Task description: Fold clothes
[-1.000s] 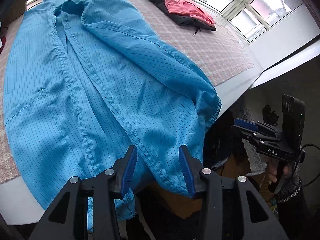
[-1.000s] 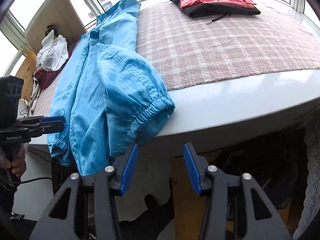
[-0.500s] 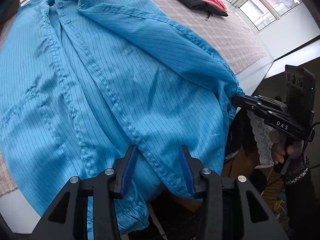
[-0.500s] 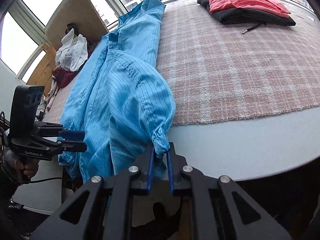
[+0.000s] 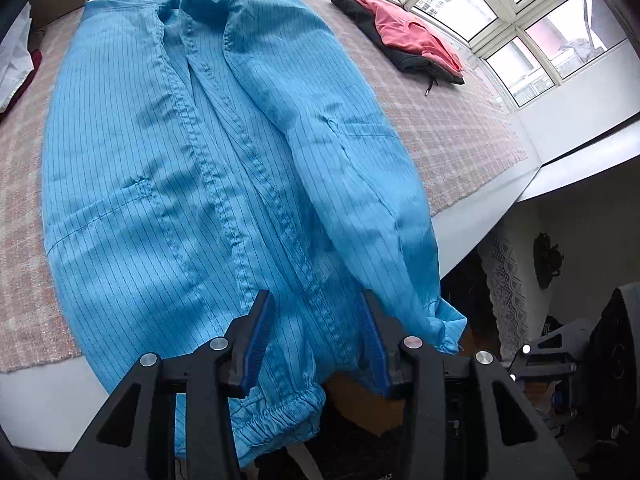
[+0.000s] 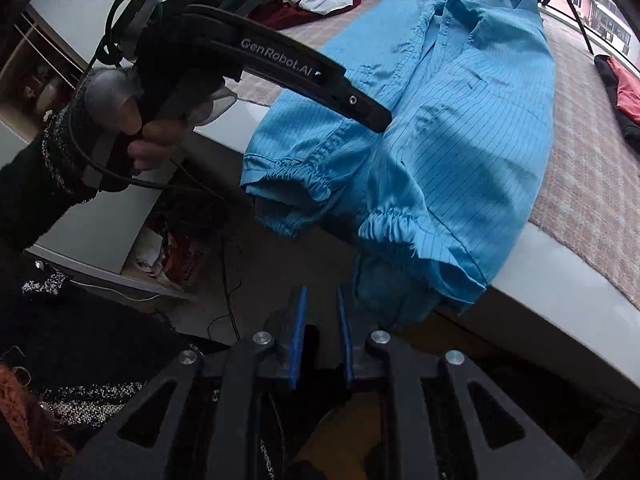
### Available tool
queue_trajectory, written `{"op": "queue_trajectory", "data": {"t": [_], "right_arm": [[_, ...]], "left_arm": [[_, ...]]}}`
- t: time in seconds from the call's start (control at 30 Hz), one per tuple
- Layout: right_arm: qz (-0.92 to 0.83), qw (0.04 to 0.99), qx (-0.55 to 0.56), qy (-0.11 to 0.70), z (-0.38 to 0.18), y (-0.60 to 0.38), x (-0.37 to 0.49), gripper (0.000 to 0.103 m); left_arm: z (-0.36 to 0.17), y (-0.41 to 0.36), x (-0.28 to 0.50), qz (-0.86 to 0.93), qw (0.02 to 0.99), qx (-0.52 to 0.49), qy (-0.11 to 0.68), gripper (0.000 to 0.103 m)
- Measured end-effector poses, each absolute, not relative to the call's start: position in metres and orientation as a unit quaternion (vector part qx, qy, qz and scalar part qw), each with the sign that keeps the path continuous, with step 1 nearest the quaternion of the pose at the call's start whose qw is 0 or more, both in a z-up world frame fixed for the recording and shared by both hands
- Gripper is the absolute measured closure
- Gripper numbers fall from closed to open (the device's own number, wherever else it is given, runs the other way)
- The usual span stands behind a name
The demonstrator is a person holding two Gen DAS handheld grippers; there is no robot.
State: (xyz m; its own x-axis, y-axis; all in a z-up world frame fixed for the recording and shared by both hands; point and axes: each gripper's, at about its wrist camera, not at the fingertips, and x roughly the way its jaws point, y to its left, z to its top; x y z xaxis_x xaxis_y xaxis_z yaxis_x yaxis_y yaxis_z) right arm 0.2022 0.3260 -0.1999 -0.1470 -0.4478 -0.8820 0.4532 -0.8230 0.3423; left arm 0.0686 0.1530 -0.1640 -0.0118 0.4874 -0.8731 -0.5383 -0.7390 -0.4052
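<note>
Sleeve cuff (image 6: 384, 224) released; right tongs (image 6: 320, 304) just below, empty.

Both wrist views near, share blue garment (image 5: 208, 184).

1. Blue garment (image 5: 208, 184): collar cut off by the frame edge at 12 o'clock in the left wrist view; hem hangs past the table edge (image 5: 48, 404), partly hidden behind the left gripper (image 5: 316, 340).
2. Right gripper (image 5: 560, 364): in the left wrist view only a dark part shows at 4 o'clock; its fingers are hidden.
3. White cloth (image 5: 12, 64): cropped at 9 o'clock.
4. Red-and-black clothes (image 6: 624, 96): cut off at 3 o'clock in the right wrist view.
</note>
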Motion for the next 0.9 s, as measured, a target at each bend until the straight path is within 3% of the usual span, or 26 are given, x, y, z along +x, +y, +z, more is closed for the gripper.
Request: {"op": "queue_trajectory", "data": {"t": [0.07, 0.13, 0.2, 0.27, 0.4, 0.53, 0.67, 0.8, 0.83, 0.87, 0.9], "right_arm": [[-0.766, 0.289, 0.575, -0.022, -0.200, 0.338, 0.219, 0.087], [-0.791, 0.241, 0.559, -0.065, -0.196, 0.370, 0.226, 0.076], [-0.807, 0.197, 0.547, -0.100, -0.198, 0.392, 0.226, 0.060], [-0.817, 0.156, 0.540, -0.130, -0.205, 0.409, 0.222, 0.056], [-0.828, 0.092, 0.523, -0.179, -0.220, 0.433, 0.213, 0.056], [-0.857, 0.062, 0.501, -0.100, -0.234, 0.428, 0.214, 0.056], [-0.850, 0.098, 0.512, -0.072, -0.249, 0.432, 0.208, 0.057], [-0.844, 0.127, 0.513, -0.091, -0.259, 0.427, 0.194, 0.058], [-0.837, 0.139, 0.517, -0.111, -0.264, 0.425, 0.191, 0.061], [-0.830, 0.150, 0.521, -0.131, -0.268, 0.424, 0.189, 0.074], [-0.826, 0.160, 0.520, -0.148, -0.270, 0.423, 0.190, 0.079]], "left_arm": [[-0.154, 0.151, 0.064, 0.720, 0.367, -0.590, 0.017, 0.062], [-0.149, 0.158, 0.061, 0.721, 0.377, -0.581, 0.016, 0.062], [-0.150, 0.169, 0.060, 0.717, 0.390, -0.578, 0.018, 0.062], [-0.162, 0.184, 0.064, 0.701, 0.404, -0.587, 0.028, 0.057], [-0.193, 0.197, 0.095, 0.658, 0.407, -0.624, 0.105, 0.060], [-0.183, 0.180, 0.117, 0.666, 0.402, -0.616, 0.124, 0.060], [-0.154, 0.190, 0.135, 0.673, 0.426, -0.585, 0.151, 0.055], [-0.158, 0.223, 0.156, 0.648, 0.464, -0.570, 0.201, 0.047], [-0.165, 0.231, 0.162, 0.640, 0.469, -0.567, 0.220, 0.047], [-0.172, 0.239, 0.168, 0.634, 0.474, -0.562, 0.242, 0.047], [-0.180, 0.244, 0.173, 0.628, 0.477, -0.555, 0.266, 0.048]]}}
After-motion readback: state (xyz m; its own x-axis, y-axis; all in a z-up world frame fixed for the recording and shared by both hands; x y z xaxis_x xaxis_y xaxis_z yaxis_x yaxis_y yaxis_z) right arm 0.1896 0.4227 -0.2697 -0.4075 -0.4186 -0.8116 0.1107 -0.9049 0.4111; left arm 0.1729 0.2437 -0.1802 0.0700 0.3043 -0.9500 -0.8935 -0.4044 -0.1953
